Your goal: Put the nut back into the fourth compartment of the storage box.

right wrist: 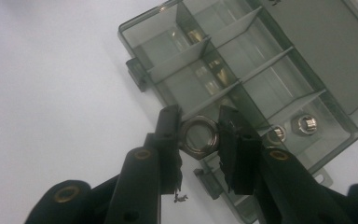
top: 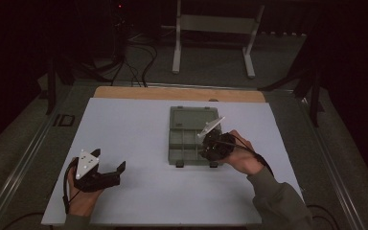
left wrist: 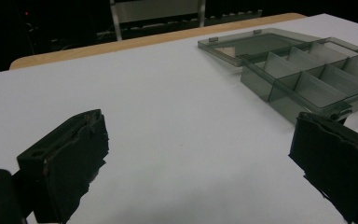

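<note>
A smoky green compartment box (top: pixel 188 129) lies open on the white table, its lid folded flat away from me. My right gripper (right wrist: pixel 198 131) hovers over the box's near edge, shut on a silver hex nut (right wrist: pixel 198 136) pinched between its pads. In the high view that gripper (top: pixel 210 146) hangs above the box's front right corner. Two more nuts (right wrist: pixel 292 128) rest in one compartment of the box (right wrist: pixel 242 79). My left gripper (top: pixel 116 171) rests on the table at the front left, jaws wide open with nothing between them (left wrist: pixel 196 154). The box (left wrist: pixel 307 74) lies beyond it to the right.
A white sheet (top: pixel 124 129) covers the table, with a wooden strip (top: pixel 177 93) along its far edge. A white metal stand (top: pixel 213 36) and cables sit on the floor behind the table. Bare sheet stretches between the left gripper and the box.
</note>
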`<state>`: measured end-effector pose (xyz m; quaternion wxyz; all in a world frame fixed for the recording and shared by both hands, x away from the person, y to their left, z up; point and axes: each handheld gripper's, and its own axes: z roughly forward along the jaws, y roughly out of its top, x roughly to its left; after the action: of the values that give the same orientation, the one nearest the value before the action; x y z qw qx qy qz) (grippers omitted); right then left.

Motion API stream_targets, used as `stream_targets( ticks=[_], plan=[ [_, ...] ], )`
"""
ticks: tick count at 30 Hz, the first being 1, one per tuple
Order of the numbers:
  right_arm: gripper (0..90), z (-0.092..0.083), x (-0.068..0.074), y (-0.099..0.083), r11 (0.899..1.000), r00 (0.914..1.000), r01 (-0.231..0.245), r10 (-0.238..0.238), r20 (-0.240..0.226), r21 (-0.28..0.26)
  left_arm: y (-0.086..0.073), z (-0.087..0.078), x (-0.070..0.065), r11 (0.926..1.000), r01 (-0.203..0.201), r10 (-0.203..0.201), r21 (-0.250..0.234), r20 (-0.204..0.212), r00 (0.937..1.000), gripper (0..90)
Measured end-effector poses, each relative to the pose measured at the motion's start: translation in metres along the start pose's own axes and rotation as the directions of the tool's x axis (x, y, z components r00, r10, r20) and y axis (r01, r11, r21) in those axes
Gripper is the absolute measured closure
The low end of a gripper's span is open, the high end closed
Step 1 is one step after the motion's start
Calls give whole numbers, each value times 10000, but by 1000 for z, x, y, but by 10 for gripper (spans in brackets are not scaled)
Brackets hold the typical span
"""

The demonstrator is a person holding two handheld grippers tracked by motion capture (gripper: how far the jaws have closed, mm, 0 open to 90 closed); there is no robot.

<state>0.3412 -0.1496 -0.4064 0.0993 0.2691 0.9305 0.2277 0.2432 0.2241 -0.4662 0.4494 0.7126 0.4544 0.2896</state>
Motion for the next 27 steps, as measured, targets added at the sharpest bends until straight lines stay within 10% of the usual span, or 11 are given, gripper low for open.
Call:
stream_targets(
  ticks=[27],
  plan=[
    [704, -7, -28, 11, 9975, 9969, -708, 710, 339, -79, 0, 0, 0, 10000, 35, -35, -43, -16, 10000, 42]
  ],
)
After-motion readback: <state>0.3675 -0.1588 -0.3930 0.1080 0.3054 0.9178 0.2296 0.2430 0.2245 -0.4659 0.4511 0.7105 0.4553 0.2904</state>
